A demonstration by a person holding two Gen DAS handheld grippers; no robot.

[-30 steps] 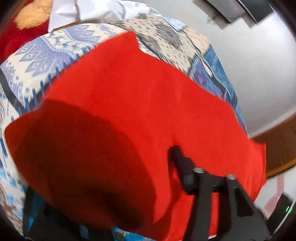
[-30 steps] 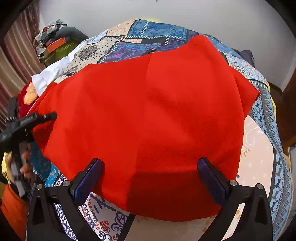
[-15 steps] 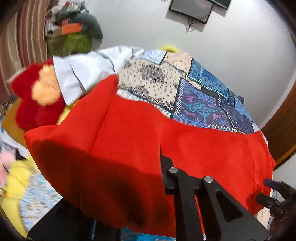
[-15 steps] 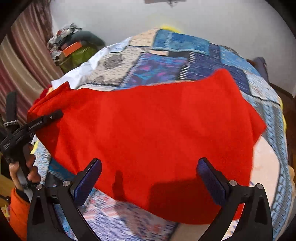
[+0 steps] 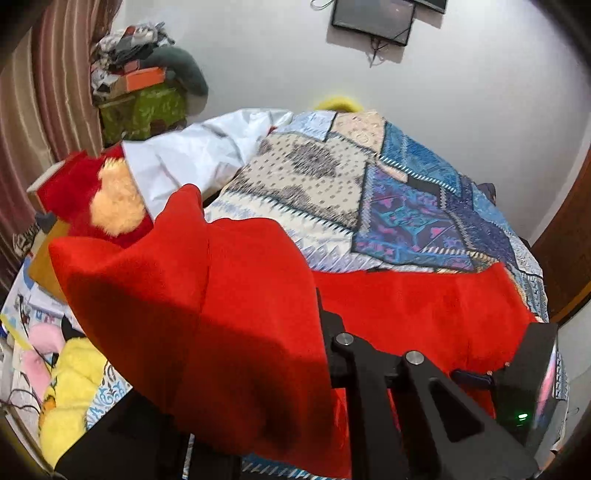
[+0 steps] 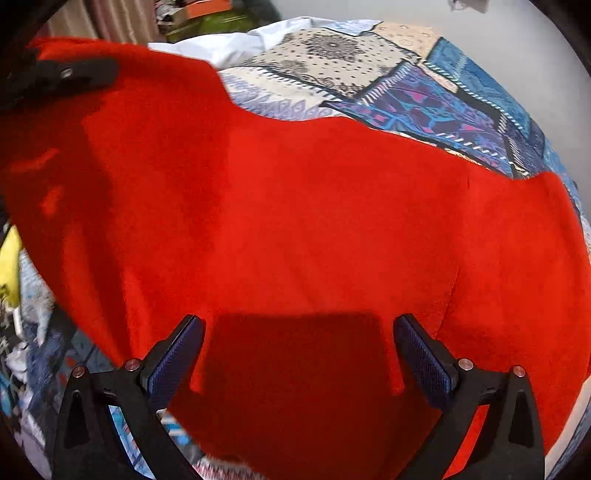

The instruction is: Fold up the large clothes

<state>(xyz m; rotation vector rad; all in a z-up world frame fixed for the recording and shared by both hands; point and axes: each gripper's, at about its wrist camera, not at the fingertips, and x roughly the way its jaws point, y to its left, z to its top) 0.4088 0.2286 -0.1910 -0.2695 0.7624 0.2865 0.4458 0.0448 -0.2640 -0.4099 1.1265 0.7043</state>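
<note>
A large red cloth (image 6: 314, 206) lies across the patterned bedspread (image 6: 424, 88). My left gripper (image 5: 317, 317) is shut on the red cloth (image 5: 229, 295), lifting its left part so it drapes over the gripper; only the right finger (image 5: 328, 325) shows. The left gripper also shows at the top left of the right wrist view (image 6: 74, 74), clamped on the cloth's raised corner. My right gripper (image 6: 299, 350) is open, its blue-padded fingers (image 6: 181, 354) spread just above the cloth's near edge, holding nothing. The right gripper's body shows at the left wrist view's right edge (image 5: 532, 387).
A white sheet (image 5: 192, 155) and a red plush toy (image 5: 99, 199) lie at the bed's far left. Yellow and pink soft toys (image 5: 70, 384) sit at the near left. A green box with piled clutter (image 5: 144, 103) stands by the curtain. A screen (image 5: 373, 18) hangs on the wall.
My left gripper has lifted and pulled its cloth corner, so the cloth's far edge has drawn nearer and more bedspread shows. My right gripper stayed open and moved lower over the cloth.
</note>
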